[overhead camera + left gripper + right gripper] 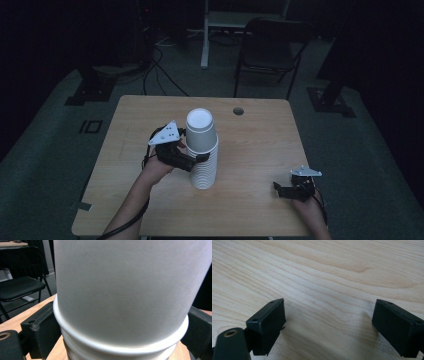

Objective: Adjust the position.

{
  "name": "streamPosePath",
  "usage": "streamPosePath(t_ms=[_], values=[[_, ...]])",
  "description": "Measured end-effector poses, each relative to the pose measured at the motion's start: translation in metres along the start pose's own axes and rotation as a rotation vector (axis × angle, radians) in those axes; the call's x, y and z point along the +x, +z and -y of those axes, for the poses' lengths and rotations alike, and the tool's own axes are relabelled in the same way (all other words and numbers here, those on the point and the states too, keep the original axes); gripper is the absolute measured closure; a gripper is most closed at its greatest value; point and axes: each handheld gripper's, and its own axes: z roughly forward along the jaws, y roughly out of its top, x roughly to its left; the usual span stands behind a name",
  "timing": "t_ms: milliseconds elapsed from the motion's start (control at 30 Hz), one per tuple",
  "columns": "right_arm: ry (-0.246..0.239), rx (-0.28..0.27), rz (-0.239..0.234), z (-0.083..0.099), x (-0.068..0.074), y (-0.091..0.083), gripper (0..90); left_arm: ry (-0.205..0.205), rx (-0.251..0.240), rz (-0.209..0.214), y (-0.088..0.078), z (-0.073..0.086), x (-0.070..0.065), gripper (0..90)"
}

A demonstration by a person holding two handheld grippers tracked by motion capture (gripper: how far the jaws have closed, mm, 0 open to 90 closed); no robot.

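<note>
Left tool (199, 156) grips the cup stack (202, 150) — right tool (280, 189) rests low, jaws apart.

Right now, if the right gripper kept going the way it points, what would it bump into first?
Most likely the wooden table. The right gripper is open, tilted down at bare wood with nothing between its jaws. In the high view it aims left, roughly toward the cup stack, which stands farther off.
</note>
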Motion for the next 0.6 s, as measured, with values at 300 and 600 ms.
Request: streamPosePath(t_ms=[300, 600], values=[[0.033, 0.006, -0.046, -0.004, -0.004, -0.005, 10.0, -0.005, 0.016, 0.001, 0.0, -0.002, 0.0, 4.9], [0.038, -0.033, -0.123, -0.018, -0.002, -0.02, 10.1, -0.009, 0.019, 0.003, 0.0, -0.002, 0.0, 4.9]])
